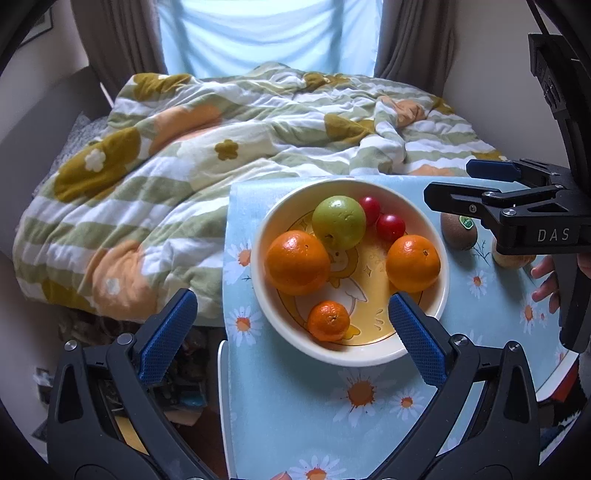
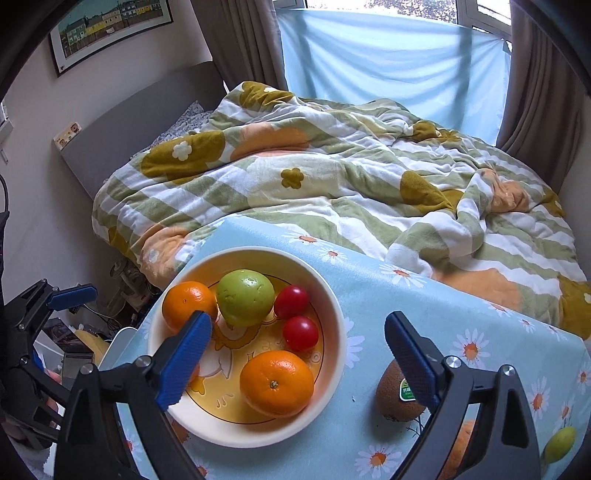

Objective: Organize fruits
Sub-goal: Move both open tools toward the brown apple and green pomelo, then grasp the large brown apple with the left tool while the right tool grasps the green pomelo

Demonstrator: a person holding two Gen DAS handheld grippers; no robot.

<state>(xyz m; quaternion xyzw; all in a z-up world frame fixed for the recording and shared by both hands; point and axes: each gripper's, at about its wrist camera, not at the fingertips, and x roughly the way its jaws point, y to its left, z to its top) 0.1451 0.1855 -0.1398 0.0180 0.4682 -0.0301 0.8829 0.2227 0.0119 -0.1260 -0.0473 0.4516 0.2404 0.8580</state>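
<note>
Rumpled quilt (image 2: pixel 332 184) on bed, framed pic (image 2: pixel 110 26) on wall.

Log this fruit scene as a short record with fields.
Bowl: on the daisy tablecloth
In bowl: green apple, two large oranges, small mandarin, two red tomatoes
Outside bowl: kiwi with sticker, on the cloth
Left gripper: open, empty
Right gripper: open, empty

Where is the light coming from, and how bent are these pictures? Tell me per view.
Left wrist view: daylight through the curtained window, soft highlights on the bowl fruit, edges curved. Right wrist view: same backlight, strong barrel bend, black vignette corners.
</note>
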